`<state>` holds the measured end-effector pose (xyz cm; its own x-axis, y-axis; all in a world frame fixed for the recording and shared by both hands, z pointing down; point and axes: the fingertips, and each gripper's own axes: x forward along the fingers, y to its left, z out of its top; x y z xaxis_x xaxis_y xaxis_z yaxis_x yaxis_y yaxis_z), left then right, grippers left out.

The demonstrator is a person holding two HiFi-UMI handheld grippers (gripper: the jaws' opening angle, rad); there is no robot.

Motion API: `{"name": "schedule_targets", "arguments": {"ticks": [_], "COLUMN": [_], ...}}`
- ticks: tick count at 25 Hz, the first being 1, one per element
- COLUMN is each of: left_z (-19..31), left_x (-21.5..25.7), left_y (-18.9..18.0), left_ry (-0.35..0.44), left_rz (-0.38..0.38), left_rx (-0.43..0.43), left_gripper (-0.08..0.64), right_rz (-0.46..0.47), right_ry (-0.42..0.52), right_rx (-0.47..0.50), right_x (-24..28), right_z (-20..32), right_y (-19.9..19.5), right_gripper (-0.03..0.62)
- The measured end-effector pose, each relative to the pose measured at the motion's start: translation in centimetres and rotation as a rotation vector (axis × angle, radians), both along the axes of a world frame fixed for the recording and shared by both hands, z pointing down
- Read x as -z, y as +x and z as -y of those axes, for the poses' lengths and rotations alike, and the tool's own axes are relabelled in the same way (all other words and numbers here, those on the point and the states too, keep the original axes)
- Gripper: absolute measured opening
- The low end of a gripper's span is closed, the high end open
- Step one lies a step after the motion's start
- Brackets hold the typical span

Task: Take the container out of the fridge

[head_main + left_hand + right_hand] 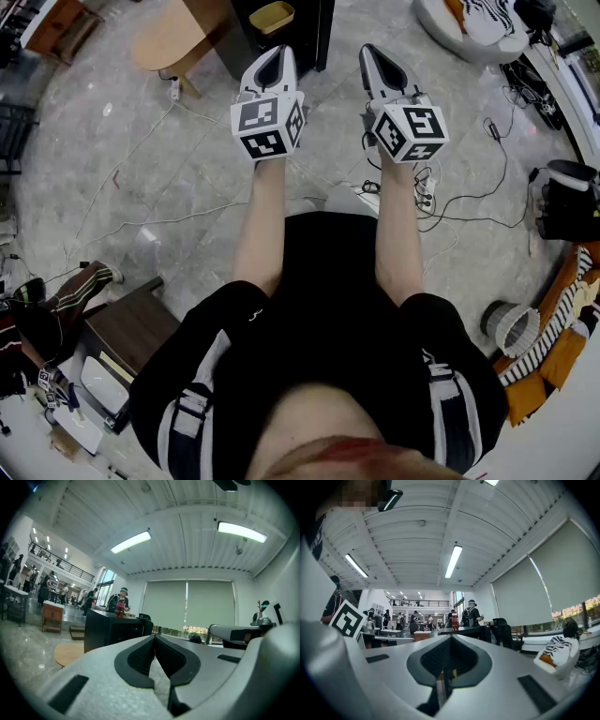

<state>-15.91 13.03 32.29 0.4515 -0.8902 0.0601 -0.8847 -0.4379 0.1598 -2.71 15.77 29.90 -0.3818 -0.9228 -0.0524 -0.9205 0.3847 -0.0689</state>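
A yellow container [271, 16] shows against a low black fridge-like cabinet [314, 37] at the far top of the head view; I cannot tell whether it sits on or in it. My left gripper [278, 53] and right gripper [371, 52] are held out side by side over the floor, short of the cabinet. Both are shut and hold nothing. In the left gripper view the left gripper [154, 637] points at the black cabinet [110, 630], which has a red bottle [121, 607] on top. The right gripper [450, 638] also faces this cabinet [471, 631].
A round wooden table [173, 36] stands left of the cabinet. Cables [469, 197] trail over the marble floor. A small brown cabinet [131, 328] is at the lower left, a ribbed bin [511, 326] at the right, a white seat [473, 28] at the top right. People stand far off.
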Motion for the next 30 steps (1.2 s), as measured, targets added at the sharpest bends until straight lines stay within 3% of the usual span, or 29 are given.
{"name": "schedule_targets", "arguments": {"ticks": [4,12,17,20,25,30], "left_z": [0.9,2.1,5.0,6.6,10.3,15.7], "left_x": [-0.3,-0.1,0.0,-0.7,-2.7,-6.2], "left_y": [-1.5,-4.0,-6.2,-6.1,-3.6,-1.8], "left_ry": [-0.016,-0.014,-0.003,-0.02,-0.04,-0.122], "left_rz": [-0.016,-0.053,0.02,-0.005,0.093,0.104], "left_rx": [0.016,0.046,0.092,0.104,0.091,0.11], "left_gripper": [0.008,0.008,0.008,0.008,0.008,0.008], "right_rz": [0.049,0.051,0.015,0.004,0.037,0.051], "right_ry": [0.03,0.026,0.019,0.004,-0.046,-0.122], "right_rx": [-0.029,-0.043,0.016,0.023,0.009,0.015], "right_x": [0.6,0.5,0.3,-0.3,-2.7,-6.4], "right_z": [0.6,3.1,5.9,7.6,11.7,17.1], "right_y": [0.4,-0.5,-2.9,-2.7,-0.2,2.2], "right_gripper": [0.012,0.012,0.012,0.012,0.012,0.012]}}
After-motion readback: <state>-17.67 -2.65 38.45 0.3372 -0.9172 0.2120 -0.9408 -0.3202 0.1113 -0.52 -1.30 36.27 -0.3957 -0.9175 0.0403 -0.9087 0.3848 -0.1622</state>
